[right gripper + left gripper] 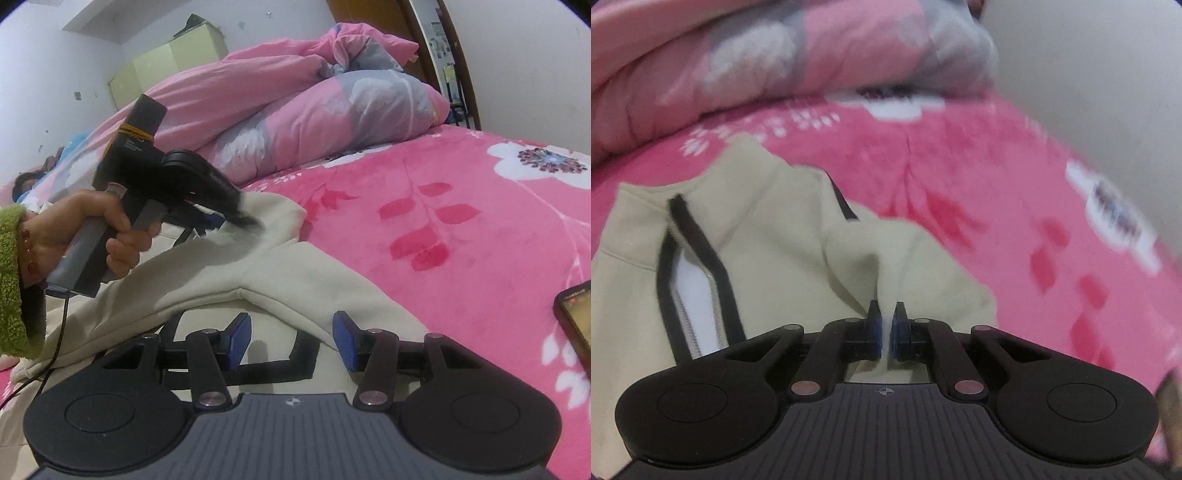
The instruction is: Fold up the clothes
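The cream jacket (768, 236) is spread out on the pink bed (461, 229), with the bunched-up duvet (295, 110) at the far side. The left tool (885, 328) is clamped shut on a pinched-up ridge of the jacket. The right tool (291, 341) hangs open right over the jacket's near edge, pads not gripping anything, and a phone (576, 317) sits at the right.

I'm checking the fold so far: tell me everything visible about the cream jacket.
The cream jacket is a soft, fleecy garment with dark trim along a partly open zipper showing a white lining. It lies spread and rumpled on the pink floral bedspread. The left gripper pinches a raised fold; the right gripper hovers open over its hem.
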`<state>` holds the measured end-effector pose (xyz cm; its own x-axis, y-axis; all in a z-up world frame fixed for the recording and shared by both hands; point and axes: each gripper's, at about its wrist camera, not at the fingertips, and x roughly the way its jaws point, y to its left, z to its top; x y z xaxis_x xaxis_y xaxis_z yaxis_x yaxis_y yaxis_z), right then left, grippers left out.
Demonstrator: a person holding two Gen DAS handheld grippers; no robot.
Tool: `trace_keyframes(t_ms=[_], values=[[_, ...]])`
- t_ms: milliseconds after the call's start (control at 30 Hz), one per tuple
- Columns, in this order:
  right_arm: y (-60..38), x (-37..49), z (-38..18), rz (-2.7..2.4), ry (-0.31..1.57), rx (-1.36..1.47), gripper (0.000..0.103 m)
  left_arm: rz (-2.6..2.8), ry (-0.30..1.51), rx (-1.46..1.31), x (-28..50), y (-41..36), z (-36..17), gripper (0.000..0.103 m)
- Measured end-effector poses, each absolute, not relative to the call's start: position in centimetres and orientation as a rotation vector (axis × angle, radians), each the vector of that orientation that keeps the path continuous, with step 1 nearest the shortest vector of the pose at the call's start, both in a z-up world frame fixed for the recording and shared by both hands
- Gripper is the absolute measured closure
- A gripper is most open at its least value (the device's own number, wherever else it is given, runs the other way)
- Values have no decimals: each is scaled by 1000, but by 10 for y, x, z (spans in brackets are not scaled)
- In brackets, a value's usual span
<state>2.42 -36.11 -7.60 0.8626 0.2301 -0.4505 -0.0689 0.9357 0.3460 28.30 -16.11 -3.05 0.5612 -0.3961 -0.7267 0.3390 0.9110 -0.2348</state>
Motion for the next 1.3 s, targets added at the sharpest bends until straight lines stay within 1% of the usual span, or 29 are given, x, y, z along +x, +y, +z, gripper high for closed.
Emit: trace_keyframes(t_ms=[133, 267, 300, 367, 400, 500, 567, 600, 667, 800, 867, 933, 967, 1000, 1033, 1167, 1300], values=[[-365, 24, -78, 169, 501, 355, 52, -414, 795, -277, 286, -111, -27, 102], [-367, 25, -79, 176, 499, 372, 52, -380, 844, -397, 297, -80, -44, 101], [-368, 25, -80, 178, 498, 377, 52, -387, 858, -426, 300, -76, -47, 100], [-370, 25, -81, 182, 496, 388, 52, -396, 867, -490, 301, -65, -47, 92], [-370, 25, -81, 184, 495, 395, 52, -394, 866, -515, 300, -60, -46, 84], [-373, 24, -82, 190, 492, 415, 52, -367, 841, -519, 290, -47, -30, 80], [-375, 24, -83, 195, 490, 431, 52, -335, 796, -493, 277, -32, -11, 72], [-376, 24, -84, 197, 489, 439, 52, -316, 770, -487, 270, -22, 0, 66], [-378, 24, -85, 199, 487, 451, 52, -279, 736, -491, 250, 8, 24, 64], [-378, 24, -85, 200, 486, 456, 52, -228, 694, -449, 199, 66, 63, 57], [-378, 25, -85, 200, 487, 457, 52, -210, 678, -413, 170, 94, 80, 51], [-378, 25, -85, 200, 488, 457, 52, -191, 665, -354, 135, 117, 93, 42], [-378, 25, -85, 200, 488, 457, 52, -172, 661, -319, 119, 125, 95, 40], [-378, 25, -84, 199, 489, 456, 52, -147, 662, -287, 102, 134, 95, 34], [-378, 25, -84, 198, 490, 455, 52, -133, 672, -273, 87, 142, 90, 34], [-377, 25, -83, 197, 495, 449, 51, -160, 762, -357, 50, 167, 47, 33], [-379, 24, -78, 202, 517, 465, 51, -183, 876, -473, 45, 177, -13, 34]])
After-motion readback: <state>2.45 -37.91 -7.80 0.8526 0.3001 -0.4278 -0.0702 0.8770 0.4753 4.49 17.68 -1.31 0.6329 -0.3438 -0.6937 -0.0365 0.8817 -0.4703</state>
